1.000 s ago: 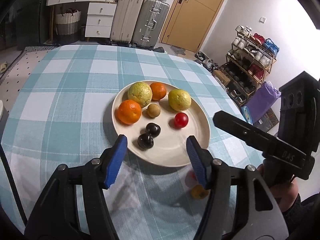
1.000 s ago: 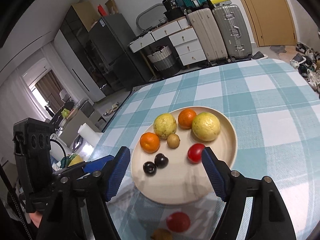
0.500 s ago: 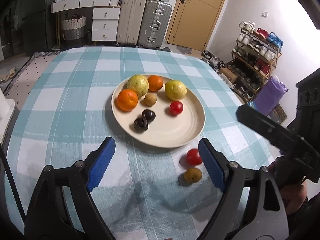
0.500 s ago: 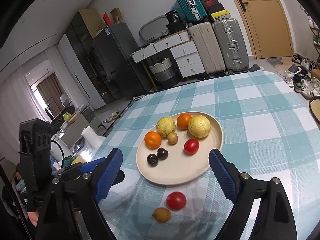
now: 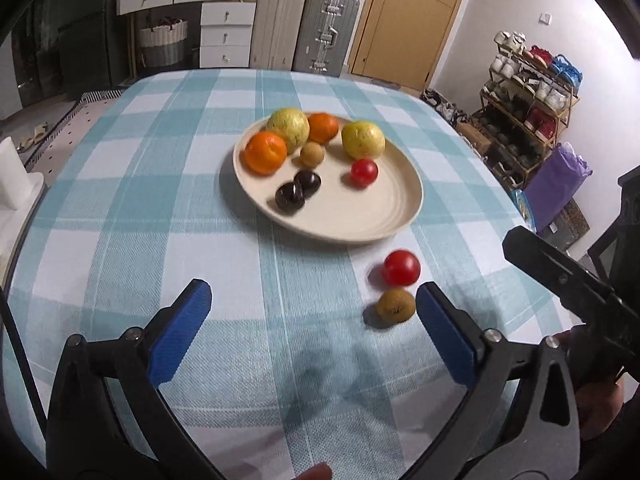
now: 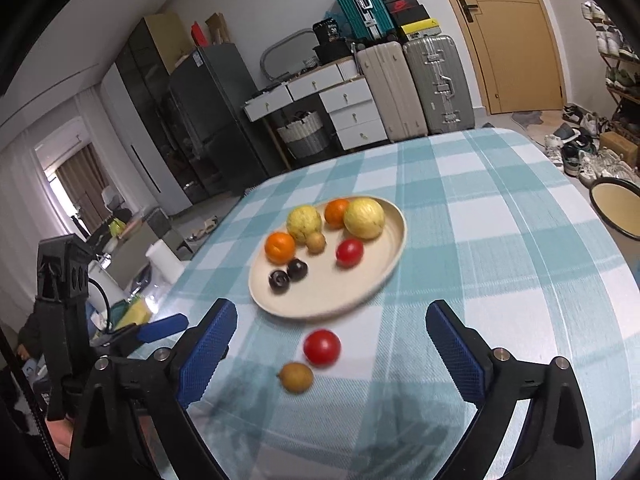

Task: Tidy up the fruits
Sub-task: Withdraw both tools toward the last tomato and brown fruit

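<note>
Your left gripper (image 5: 312, 326) sits low over a checked table (image 5: 120, 240), its blue jaws spreading wider, with only bare cloth between them. Nothing is held. Ahead of it and a little right lies a cream plate (image 5: 400, 216) with seven fruits: an orange (image 5: 265, 152) at the left rim, two dark plums (image 5: 297, 191) just in front, a yellow-green fruit (image 5: 289, 127) and a second orange (image 5: 323, 128) at the back, a small brown fruit (image 5: 312, 154) in the middle, another yellow-green fruit (image 5: 363, 140) and a small red one to the right.

Two fruits are off the plate, on the cloth just in front of its near rim: a tomato (image 5: 401, 267) and, touching or nearly touching it on your side, a brown fruit (image 5: 395, 304). This brown fruit lies just beside your left gripper's right pad.

Your right gripper (image 6: 330, 344) is also empty, its jaws opening. In its view the tomato (image 6: 322, 347) and brown fruit (image 6: 296, 377) lie between the pads, closer to the left one.

These two likely belong on the plate. Take one at a time. Centre the jaws on the nearer brown fruit, so you don't nudge the tomato; both are round and will probably roll. Lower until the pads straddle its widest part, then close gently. Set it in the open front of the plate, clear of the plums.
</note>
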A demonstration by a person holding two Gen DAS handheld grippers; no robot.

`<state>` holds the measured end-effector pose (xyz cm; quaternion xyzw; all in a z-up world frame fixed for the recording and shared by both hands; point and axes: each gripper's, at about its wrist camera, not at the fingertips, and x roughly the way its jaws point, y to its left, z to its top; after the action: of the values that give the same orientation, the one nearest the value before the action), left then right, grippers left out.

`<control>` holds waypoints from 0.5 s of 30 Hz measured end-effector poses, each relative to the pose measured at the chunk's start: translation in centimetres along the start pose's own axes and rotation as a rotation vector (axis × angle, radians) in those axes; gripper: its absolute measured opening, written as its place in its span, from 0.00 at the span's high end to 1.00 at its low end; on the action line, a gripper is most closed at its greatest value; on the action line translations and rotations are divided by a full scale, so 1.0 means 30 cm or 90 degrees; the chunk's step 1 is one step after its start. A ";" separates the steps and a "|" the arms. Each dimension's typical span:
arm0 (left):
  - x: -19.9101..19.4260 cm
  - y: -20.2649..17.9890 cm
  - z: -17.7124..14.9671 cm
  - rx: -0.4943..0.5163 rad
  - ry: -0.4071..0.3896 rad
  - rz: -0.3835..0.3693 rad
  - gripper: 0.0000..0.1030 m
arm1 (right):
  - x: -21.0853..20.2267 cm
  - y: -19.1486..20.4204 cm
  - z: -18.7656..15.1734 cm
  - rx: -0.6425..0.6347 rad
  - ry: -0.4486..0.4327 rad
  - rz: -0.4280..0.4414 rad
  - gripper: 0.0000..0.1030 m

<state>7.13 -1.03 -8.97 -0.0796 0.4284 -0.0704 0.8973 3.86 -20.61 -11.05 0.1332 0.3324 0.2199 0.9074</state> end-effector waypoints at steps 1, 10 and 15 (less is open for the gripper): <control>0.005 -0.002 -0.008 0.002 0.002 0.002 0.01 | -0.001 -0.002 -0.011 -0.001 0.003 -0.003 0.05; 0.038 -0.044 -0.053 0.022 0.031 -0.009 0.01 | -0.002 -0.007 -0.084 -0.011 0.023 -0.025 0.03; 0.061 -0.069 -0.068 0.033 0.045 -0.019 0.01 | -0.001 -0.030 -0.112 -0.004 0.026 -0.037 0.03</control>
<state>6.56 -3.59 -11.19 -0.0598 0.4568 -0.0974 0.8822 1.92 -21.08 -13.88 0.1164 0.3540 0.1970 0.9068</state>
